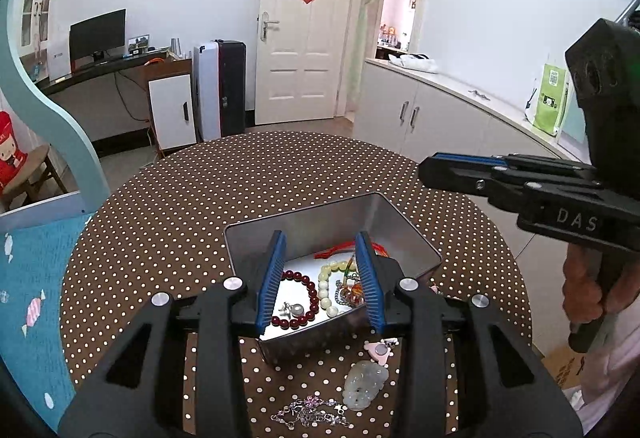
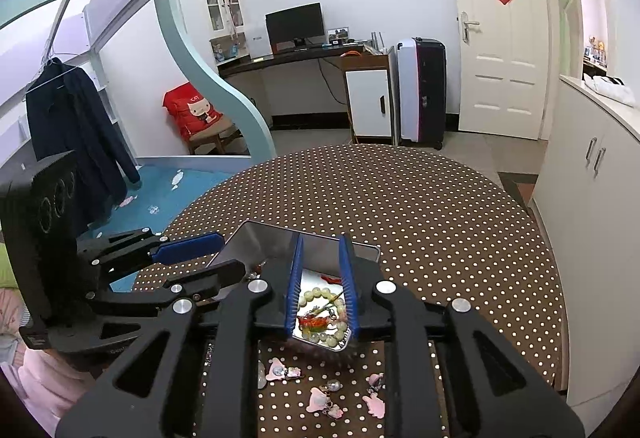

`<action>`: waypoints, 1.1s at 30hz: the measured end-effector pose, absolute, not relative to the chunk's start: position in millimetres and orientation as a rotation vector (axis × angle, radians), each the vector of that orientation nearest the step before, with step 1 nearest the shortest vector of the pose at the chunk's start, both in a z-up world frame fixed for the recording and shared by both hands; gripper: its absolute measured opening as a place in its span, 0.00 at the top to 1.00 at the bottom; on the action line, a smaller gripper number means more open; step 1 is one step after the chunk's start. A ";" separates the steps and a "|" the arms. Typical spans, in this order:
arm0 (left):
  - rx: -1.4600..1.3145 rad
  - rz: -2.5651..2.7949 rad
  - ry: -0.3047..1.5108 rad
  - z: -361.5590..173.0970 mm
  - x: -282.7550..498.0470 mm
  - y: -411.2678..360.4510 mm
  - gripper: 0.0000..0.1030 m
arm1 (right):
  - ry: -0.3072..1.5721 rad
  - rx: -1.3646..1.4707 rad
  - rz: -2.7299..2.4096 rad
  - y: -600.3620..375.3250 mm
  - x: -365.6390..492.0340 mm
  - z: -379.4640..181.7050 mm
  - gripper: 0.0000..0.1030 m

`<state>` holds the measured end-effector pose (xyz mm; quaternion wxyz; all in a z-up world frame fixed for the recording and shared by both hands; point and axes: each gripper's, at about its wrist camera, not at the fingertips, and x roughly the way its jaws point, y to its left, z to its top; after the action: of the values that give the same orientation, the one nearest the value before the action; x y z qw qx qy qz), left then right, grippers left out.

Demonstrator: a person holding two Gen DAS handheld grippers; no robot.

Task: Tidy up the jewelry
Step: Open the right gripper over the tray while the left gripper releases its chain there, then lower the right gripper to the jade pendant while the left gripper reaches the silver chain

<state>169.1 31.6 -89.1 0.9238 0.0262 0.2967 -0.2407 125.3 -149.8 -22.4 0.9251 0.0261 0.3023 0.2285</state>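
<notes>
An open metal tin (image 1: 404, 226) stands on the brown polka-dot table (image 1: 180, 218). Inside lie a dark red bead bracelet (image 1: 310, 288), a pale green bead bracelet (image 1: 325, 292), a red cord and an orange pendant (image 1: 355, 291). My left gripper (image 1: 321, 238) hovers open above the tin with nothing between its pads. In the right wrist view my right gripper (image 2: 321, 240) stands over the green bracelet (image 2: 320, 294) in the tin (image 2: 256, 238), its jaws a little apart and empty. In front of the tin lie a jade pendant (image 1: 366, 384), a silver chain (image 1: 308, 412) and pink earrings (image 2: 320, 398).
A person's hand (image 1: 584, 294) holds the right gripper (image 1: 424, 170) at the right of the table. The left gripper (image 2: 232, 253) shows at the tin's left. White cabinets (image 1: 440, 110) run along the right; a pale blue bed frame (image 2: 208, 86) stands to the left.
</notes>
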 end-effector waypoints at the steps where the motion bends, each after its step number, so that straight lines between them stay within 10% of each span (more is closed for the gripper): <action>1: 0.051 -0.493 0.611 -89.2 169.4 31.6 0.64 | 0.620 0.054 0.467 -150.3 124.4 -22.3 0.83; 14: 0.046 -0.458 0.605 -93.1 139.6 41.8 0.50 | 0.633 0.064 0.441 -157.2 96.9 -28.7 0.79; 22: 0.023 -0.443 0.698 -123.2 109.9 66.6 0.34 | 0.696 0.058 0.453 -151.3 72.2 -54.0 0.56; 33: 0.001 -0.456 0.784 -155.8 98.3 82.7 0.43 | 0.800 0.017 0.499 -124.4 61.1 -80.8 0.34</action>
<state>98.3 82.7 -155.8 0.8989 0.0007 0.3787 -0.2203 61.1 -124.4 -80.8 0.8910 0.0083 0.3851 0.2403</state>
